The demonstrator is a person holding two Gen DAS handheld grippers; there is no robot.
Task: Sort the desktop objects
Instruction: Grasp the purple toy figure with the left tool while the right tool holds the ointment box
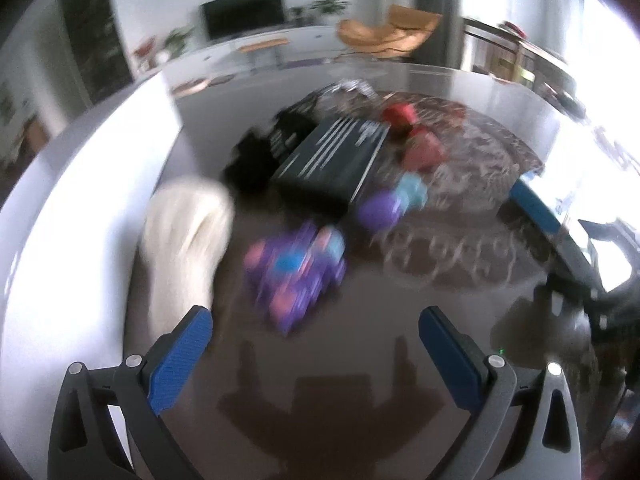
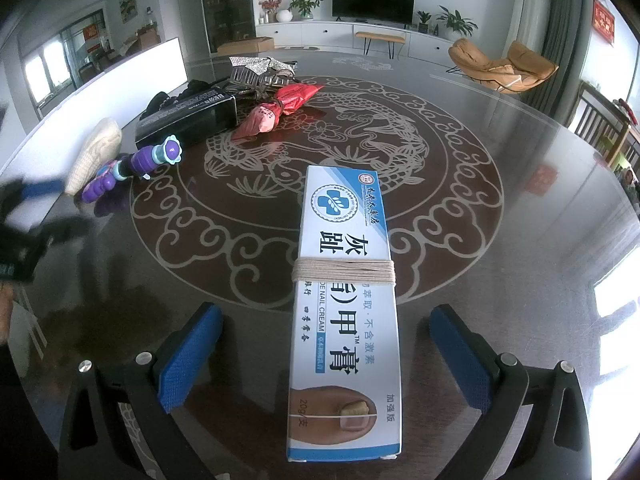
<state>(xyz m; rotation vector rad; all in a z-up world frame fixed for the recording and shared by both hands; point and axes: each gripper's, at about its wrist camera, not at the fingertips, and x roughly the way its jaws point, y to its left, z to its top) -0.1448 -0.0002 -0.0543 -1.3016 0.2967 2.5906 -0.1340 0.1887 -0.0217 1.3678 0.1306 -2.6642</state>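
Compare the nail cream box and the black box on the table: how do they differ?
The nail cream box is white and blue, the black box dark with pale print. The nail cream box has string wound round its middle; no string shows on the black box. The nail cream box lies alone between the right gripper's open fingers; the black box sits among clutter. Both are long cartons lying flat.

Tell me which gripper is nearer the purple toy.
Left. The left gripper is open and faces the purple toy, which lies just ahead of its fingertips. The right gripper straddles the nail cream box, with the toy far off to its left.
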